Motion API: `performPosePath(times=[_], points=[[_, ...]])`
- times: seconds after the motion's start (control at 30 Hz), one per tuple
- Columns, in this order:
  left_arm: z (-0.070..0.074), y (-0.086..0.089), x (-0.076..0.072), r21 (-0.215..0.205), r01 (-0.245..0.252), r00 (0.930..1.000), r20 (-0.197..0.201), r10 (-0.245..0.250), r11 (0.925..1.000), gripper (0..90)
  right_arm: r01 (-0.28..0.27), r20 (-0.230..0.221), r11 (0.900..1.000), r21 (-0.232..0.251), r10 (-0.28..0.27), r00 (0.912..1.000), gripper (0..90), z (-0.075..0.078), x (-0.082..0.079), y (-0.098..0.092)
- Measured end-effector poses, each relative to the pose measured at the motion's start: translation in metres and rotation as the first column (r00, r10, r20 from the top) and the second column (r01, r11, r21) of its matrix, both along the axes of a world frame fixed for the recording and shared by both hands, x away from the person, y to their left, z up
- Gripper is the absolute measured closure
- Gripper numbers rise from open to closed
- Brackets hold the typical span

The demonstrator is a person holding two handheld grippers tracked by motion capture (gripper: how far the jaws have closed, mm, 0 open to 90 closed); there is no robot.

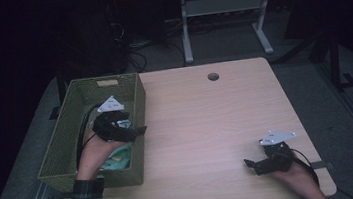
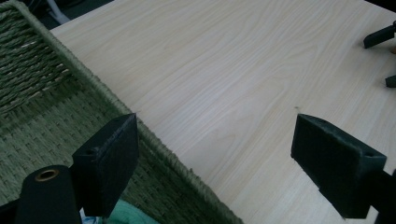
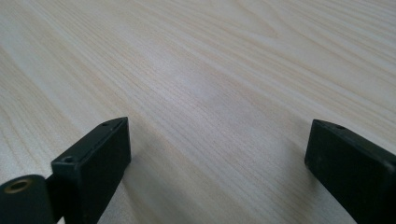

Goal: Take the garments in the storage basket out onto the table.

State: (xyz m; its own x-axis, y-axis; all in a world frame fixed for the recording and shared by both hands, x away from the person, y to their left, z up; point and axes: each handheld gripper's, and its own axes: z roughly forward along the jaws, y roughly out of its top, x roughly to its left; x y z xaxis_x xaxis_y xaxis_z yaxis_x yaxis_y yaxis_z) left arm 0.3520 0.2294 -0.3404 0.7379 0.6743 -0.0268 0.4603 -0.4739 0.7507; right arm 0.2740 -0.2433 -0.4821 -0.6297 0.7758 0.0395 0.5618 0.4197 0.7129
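My left gripper [image 1: 138, 130] hangs over the right wall of a green woven basket [image 1: 69, 127] at the table's left side. It is open, its jaws wide apart over the basket rim [image 2: 154, 137] with nothing between them [image 2: 212, 154]. A pale green cloth [image 1: 118, 159] lies in the basket under that hand; a bit of it shows below the left jaw [image 2: 128, 212]. My right gripper [image 1: 250, 164] rests near the table's front right, open and empty [image 3: 217, 158] over bare wood.
The light wood table [image 1: 207, 121] has a round cable hole [image 1: 213, 76] near its far edge. Beyond it stand a white desk frame [image 1: 224, 8] and dark cables on the floor. The right gripper's jaw tips show far off in the left gripper view [image 2: 380, 35].
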Motion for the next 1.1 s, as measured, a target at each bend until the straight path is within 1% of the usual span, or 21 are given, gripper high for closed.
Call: performPosePath(times=[0.2,0.4,0.7,0.93,1.0,1.1], points=[[0.000,0.010,0.001,0.004,-0.029,0.9996,0.003,0.029,0.9996,14.7,0.000,0.000,1.000,0.000,0.000,1.0000,6.5,0.000,0.000,0.000],[-0.002,0.021,0.002,0.022,-0.052,0.9986,0.011,0.052,0.9984,14.7,0.000,0.000,1.000,0.000,0.000,1.0000,6.5,0.000,0.000,0.000],[-0.004,0.040,0.003,0.018,-0.083,0.9962,0.026,0.083,0.9964,14.7,0.000,-0.001,1.000,0.000,0.000,1.0000,6.5,0.000,0.000,0.000],[-0.010,0.056,0.005,0.032,-0.125,0.9917,0.034,0.124,0.9916,16.0,0.000,0.000,1.000,0.000,0.000,1.0000,6.5,0.000,0.000,0.000],[-0.012,0.060,0.005,0.030,-0.136,0.9904,0.030,0.135,0.9903,16.0,0.000,-0.001,1.000,0.001,0.000,1.0000,6.5,0.000,0.000,0.000],[-0.016,0.064,0.006,0.039,-0.146,0.9891,0.024,0.145,0.9886,16.0,0.000,0.000,1.000,0.000,0.000,1.0000,6.5,0.000,0.000,0.000]])
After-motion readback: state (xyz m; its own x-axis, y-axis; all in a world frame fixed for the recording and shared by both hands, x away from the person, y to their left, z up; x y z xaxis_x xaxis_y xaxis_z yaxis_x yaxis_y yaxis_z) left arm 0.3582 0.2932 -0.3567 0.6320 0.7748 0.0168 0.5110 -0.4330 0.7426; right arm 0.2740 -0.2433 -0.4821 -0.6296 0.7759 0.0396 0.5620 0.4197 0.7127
